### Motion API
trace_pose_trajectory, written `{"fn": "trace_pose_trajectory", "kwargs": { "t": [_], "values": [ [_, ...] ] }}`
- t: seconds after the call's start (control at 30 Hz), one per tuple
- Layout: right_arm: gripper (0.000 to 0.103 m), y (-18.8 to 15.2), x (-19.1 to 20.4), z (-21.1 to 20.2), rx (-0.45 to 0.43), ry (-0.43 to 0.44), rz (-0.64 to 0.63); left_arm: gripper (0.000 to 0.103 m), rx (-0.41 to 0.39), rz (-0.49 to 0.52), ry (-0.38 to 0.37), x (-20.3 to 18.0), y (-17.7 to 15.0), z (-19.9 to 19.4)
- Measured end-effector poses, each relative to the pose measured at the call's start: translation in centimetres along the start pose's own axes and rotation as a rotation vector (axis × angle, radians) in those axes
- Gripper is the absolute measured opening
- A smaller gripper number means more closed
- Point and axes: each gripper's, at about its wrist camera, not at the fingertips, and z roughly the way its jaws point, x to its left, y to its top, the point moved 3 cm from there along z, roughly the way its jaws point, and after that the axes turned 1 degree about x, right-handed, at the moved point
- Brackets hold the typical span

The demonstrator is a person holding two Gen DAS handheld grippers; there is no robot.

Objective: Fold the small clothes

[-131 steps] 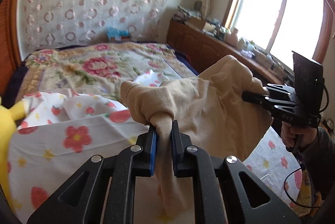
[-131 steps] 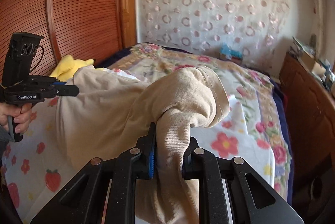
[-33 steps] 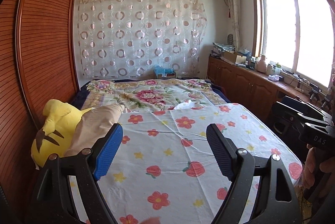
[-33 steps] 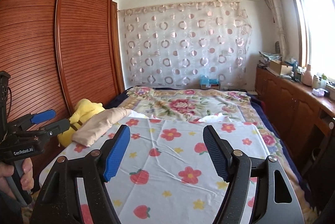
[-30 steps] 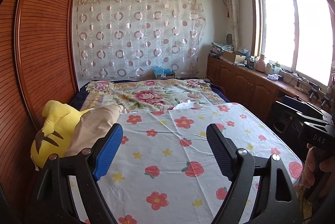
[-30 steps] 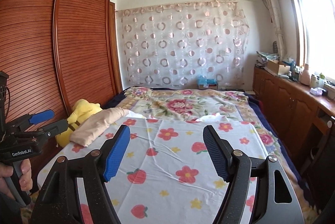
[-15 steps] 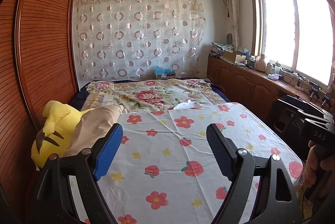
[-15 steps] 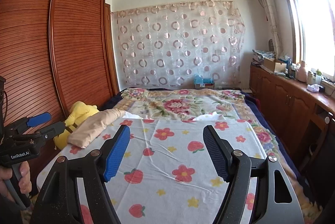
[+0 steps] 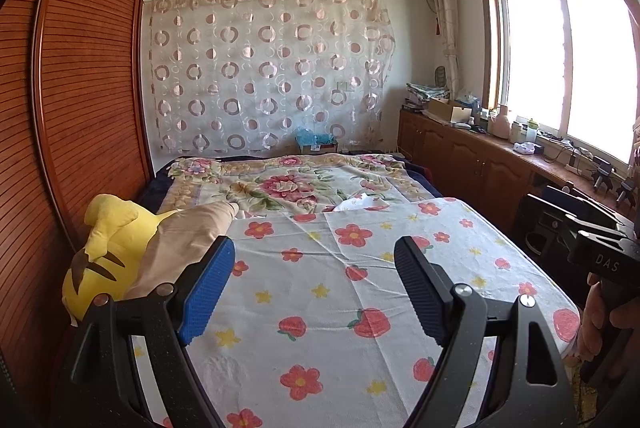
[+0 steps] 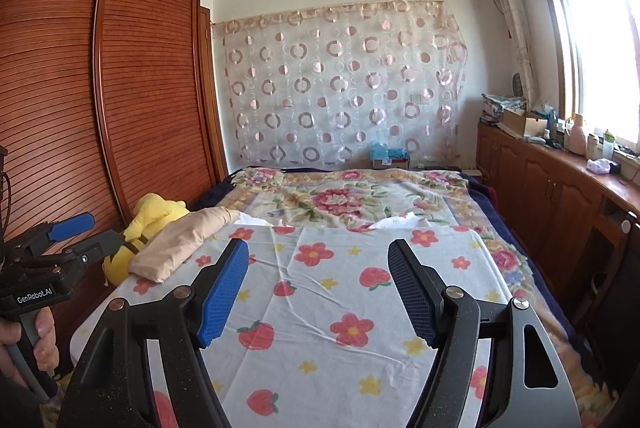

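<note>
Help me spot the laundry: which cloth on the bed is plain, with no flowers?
The beige garment, lying by the yellow plush toy. The white sheet and floral blanket are both patterned.

A bed [image 9: 404, 172] carries a flowered sheet [image 9: 340, 292], with folded beige clothing [image 10: 180, 242] and a yellow plush toy [image 9: 100, 260] at its wardrobe-side edge

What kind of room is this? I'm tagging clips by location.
A home bedroom: a bed under floral covers, a wooden louvred wardrobe, and a yellow plush toy beside a beige garment.
</note>
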Motion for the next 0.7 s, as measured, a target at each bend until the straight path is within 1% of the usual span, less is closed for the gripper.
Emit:
{"fn": "trace_pose_trajectory", "kwargs": {
  "t": [0.7],
  "values": [
    [0.074, 0.11, -0.66, 0.04, -0.006, 0.006, -0.001, 0.083, -0.006, 0.006, 0.006, 0.28, -0.03, -0.21]
  ]
}}
